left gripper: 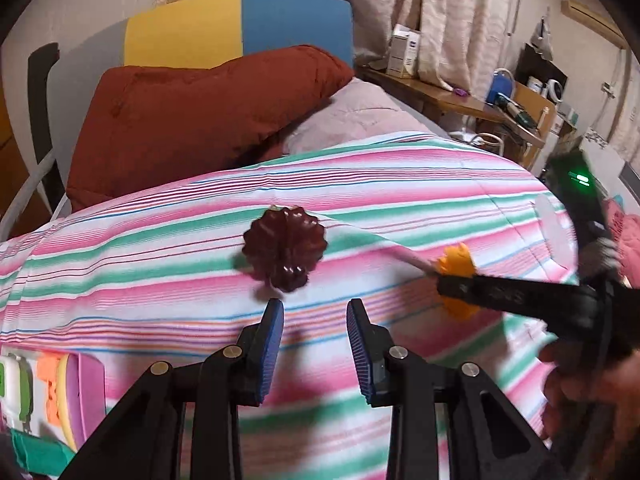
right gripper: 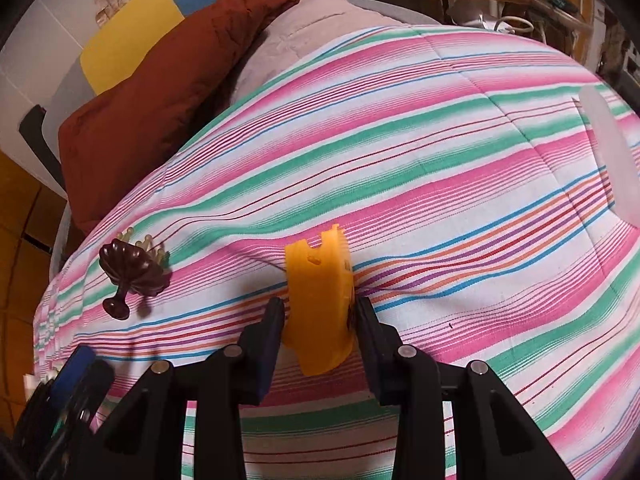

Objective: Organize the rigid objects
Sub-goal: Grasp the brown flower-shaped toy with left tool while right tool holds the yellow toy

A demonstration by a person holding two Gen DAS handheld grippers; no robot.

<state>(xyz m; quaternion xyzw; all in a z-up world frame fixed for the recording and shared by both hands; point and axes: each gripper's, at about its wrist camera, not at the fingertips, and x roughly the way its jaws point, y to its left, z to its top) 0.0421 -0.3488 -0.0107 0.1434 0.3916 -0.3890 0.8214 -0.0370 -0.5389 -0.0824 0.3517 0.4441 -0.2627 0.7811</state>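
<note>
A dark brown scalloped brush (left gripper: 284, 248) lies on the striped bedspread (left gripper: 160, 280), just beyond my left gripper (left gripper: 315, 308). That gripper is open, its blue pads apart with only cloth between them. In the right wrist view the brush (right gripper: 132, 268) sits at the left, showing a short handle and pale bristles. My right gripper (right gripper: 320, 304) is shut on an orange plastic piece (right gripper: 316, 272), held low against the cover. From the left wrist view the right gripper (left gripper: 450, 286) reaches in from the right with the orange piece (left gripper: 456, 264).
A rust-red pillow (left gripper: 192, 120) and a pale pink pillow (left gripper: 360, 116) lie at the head of the bed. A cluttered wooden side table (left gripper: 460, 100) stands beyond. Colourful plastic items (left gripper: 48, 392) sit at the lower left. A pale flat thing (right gripper: 608, 152) rests at the bed's right.
</note>
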